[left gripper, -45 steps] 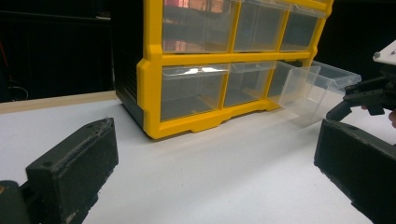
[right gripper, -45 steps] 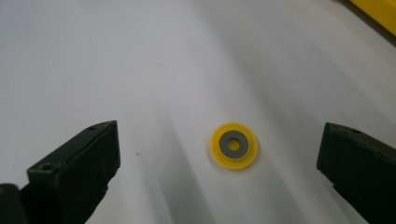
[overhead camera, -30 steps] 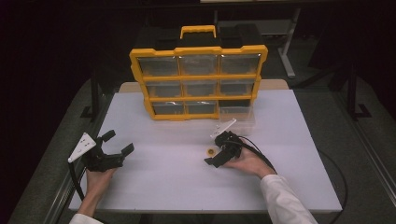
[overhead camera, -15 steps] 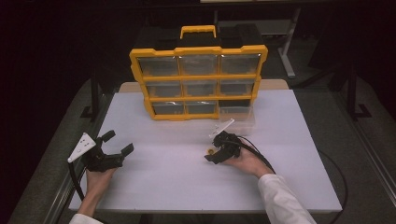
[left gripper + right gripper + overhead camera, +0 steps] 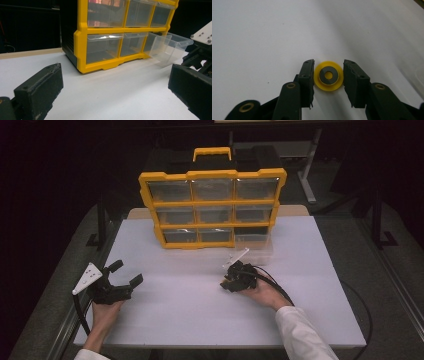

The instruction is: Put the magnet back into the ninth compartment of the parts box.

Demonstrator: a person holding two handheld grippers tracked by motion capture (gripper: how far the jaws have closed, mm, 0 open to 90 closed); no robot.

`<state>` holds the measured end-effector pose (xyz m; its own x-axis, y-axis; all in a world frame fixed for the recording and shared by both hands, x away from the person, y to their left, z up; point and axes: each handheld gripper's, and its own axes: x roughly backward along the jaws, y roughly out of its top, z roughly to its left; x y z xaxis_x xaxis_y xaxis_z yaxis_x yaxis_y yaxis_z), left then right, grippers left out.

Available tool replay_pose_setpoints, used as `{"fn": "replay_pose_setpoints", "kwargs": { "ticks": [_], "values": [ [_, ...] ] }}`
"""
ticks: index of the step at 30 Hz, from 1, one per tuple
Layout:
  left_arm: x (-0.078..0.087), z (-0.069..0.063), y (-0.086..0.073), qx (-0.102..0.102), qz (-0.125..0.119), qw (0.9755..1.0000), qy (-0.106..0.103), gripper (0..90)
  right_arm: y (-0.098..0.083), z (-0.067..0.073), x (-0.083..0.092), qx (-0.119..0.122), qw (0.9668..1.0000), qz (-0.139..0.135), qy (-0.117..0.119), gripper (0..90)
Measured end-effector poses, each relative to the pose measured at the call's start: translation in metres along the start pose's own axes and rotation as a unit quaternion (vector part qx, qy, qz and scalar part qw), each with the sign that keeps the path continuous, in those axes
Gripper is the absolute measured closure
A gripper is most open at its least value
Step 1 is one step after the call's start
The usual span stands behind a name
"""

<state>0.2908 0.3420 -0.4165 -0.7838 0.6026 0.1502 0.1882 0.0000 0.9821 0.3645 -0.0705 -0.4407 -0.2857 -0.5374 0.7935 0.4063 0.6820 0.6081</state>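
Your drawer cabinet [image 5: 212,202] stands on the table [image 5: 320,265] at twelve o'clock, one drawer [image 5: 254,241] pulled out at its lower right. The ring [image 5: 329,75] lies on the table between your right gripper's [image 5: 329,83] jaws; your left gripper [image 5: 122,275] sits at nine o'clock.

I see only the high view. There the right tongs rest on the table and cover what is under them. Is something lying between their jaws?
Observer: Yes. In the right gripper view a small yellow disc with a dark ring in its middle lies flat on the white table, between the jaws of the right tongs.
Operator: Thank you. And the drawer that is pulled out, does it hold anything?
Observer: In the left gripper view the clear drawer shows nothing inside it.
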Motion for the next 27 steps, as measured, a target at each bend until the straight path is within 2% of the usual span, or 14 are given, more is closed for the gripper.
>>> {"fn": "replay_pose_setpoints", "kwargs": {
  "ticks": [5,16,27],
  "values": [
    [0.000,0.000,0.000,0.000,0.000,1.0000,0.000,0.0,0.000,0.002,0.001,0.006,1.0000,0.000,-0.004,60.7],
    [0.000,0.000,0.000,0.001,0.001,1.0000,-0.001,0.0,-0.001,-0.004,0.013,-0.008,0.9999,-0.013,0.005,60.9],
    [0.000,0.000,0.000,0.001,0.001,1.0000,0.000,0.0,0.002,-0.004,0.027,-0.010,0.9997,-0.019,0.012,60.9]
  ]
}}
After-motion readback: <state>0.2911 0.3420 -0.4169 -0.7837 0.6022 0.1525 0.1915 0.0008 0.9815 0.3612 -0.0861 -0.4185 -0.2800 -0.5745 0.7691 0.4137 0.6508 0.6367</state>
